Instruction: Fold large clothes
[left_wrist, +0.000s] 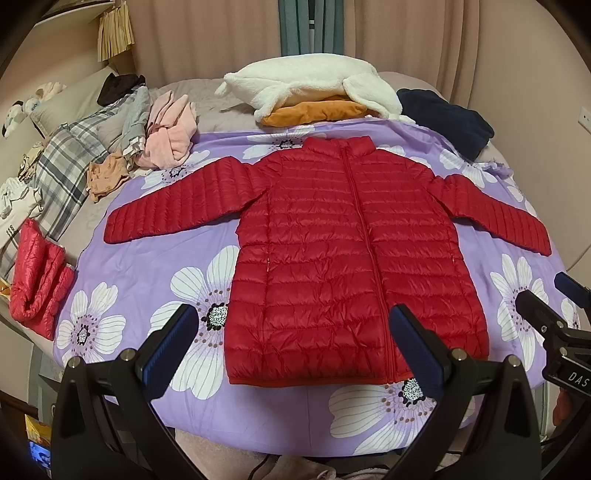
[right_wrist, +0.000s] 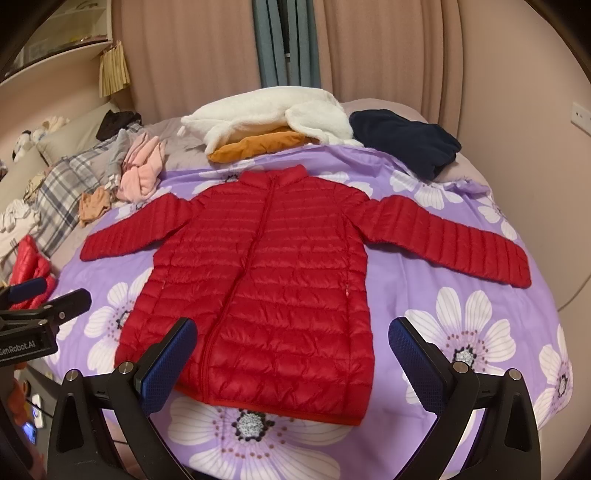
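A red quilted puffer jacket (left_wrist: 332, 240) lies flat and zipped on a purple flowered sheet (left_wrist: 147, 266), front up, both sleeves spread out to the sides. It also shows in the right wrist view (right_wrist: 266, 277). My left gripper (left_wrist: 295, 347) is open and empty, held above the jacket's hem. My right gripper (right_wrist: 291, 358) is open and empty, also above the hem, a little further right. The right gripper shows at the right edge of the left wrist view (left_wrist: 554, 317), and the left gripper at the left edge of the right wrist view (right_wrist: 44, 299).
A folded red puffer garment (left_wrist: 37, 280) lies at the left edge of the bed. Loose pink (left_wrist: 170, 133), plaid (left_wrist: 70, 166) and tan clothes pile at the back left. A white fleece (left_wrist: 306, 88) over an orange garment (left_wrist: 314, 110) and a dark navy one (left_wrist: 447, 118) lie behind the collar.
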